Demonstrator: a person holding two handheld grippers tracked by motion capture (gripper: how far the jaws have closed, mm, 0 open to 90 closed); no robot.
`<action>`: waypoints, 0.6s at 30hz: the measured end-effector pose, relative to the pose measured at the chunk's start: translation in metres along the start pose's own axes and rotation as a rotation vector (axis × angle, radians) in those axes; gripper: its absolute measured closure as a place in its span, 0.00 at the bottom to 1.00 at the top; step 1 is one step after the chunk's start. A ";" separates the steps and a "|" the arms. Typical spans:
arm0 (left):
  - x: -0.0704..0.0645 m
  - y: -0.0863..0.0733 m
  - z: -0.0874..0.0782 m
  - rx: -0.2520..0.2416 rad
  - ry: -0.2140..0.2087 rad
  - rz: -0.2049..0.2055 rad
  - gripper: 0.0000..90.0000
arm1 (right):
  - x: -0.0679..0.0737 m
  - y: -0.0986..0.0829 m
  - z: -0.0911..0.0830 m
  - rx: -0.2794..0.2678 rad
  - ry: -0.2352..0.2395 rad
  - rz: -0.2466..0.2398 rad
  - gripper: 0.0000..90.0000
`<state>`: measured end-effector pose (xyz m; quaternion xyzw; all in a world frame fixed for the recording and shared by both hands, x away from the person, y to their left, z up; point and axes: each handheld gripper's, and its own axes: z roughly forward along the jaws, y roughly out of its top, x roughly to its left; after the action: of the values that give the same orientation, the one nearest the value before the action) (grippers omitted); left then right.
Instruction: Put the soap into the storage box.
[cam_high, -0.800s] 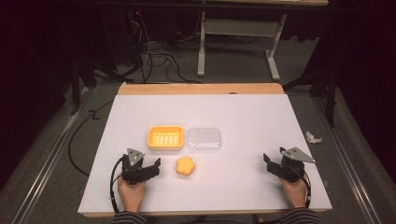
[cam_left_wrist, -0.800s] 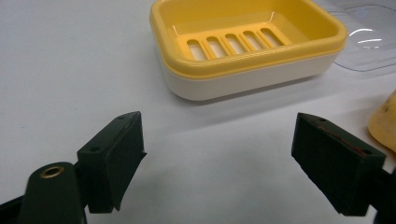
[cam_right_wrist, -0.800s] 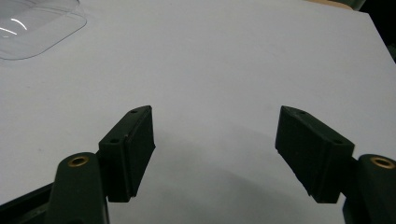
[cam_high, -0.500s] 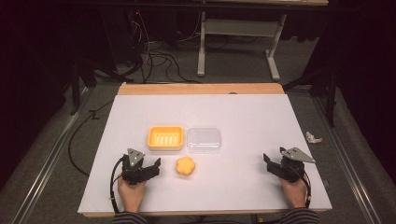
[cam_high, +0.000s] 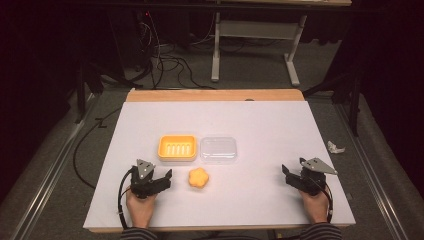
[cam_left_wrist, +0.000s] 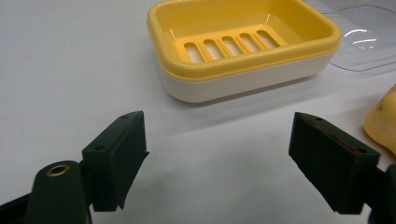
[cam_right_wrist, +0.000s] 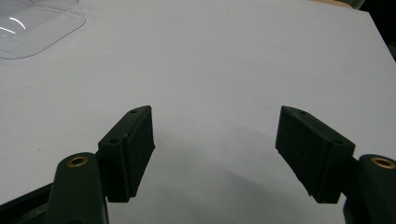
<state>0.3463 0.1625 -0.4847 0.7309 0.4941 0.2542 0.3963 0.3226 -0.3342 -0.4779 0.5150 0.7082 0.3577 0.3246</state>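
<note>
nothing has shifted since the earlier frames: both grippers rest where they were at the near edge of the table (cam_high: 260, 120), and the things between them lie as before.

the left gripper (cam_left_wrist: 217, 158) has its jaws spread wide, gripping nothing, aimed at the open table just short of the soap dish (cam_left_wrist: 243, 44). the soap (cam_left_wrist: 383, 122) sits just beside its right jaw, near but not touching. in the high view the left gripper (cam_high: 161, 181) lies left of the soap (cam_high: 198, 177), with the dish (cam_high: 177, 148) behind and the clear lid (cam_high: 218, 149) touching or just beside the dish's right side.

the right gripper (cam_right_wrist: 215, 149) is also wide and empty, over bare table, with the lid (cam_right_wrist: 39, 23) well off; in the high view the right gripper (cam_high: 292, 176) lies well apart from everything.

judging from this, the soap is the likely first pick. risks: its rounded, lobed shape may squirt out of flat jaws if pinched off-centre, and a reach on the present line would miss it and nudge the dish instead. the light lid could slide if bumped.
</note>
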 end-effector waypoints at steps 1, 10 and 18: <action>0.000 0.000 0.000 0.000 -0.001 -0.001 0.22 | 0.000 0.000 0.000 0.000 -0.001 -0.001 0.32; 0.000 0.003 0.003 0.037 -0.050 0.021 0.22 | 0.001 0.001 0.002 0.021 -0.001 -0.005 0.32; 0.000 0.006 -0.003 0.009 -0.087 -0.009 0.20 | 0.001 0.001 0.002 0.016 -0.004 0.000 0.31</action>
<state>0.3473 0.1617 -0.4779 0.7409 0.4808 0.2181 0.4151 0.3241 -0.3329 -0.4782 0.5184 0.7103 0.3509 0.3219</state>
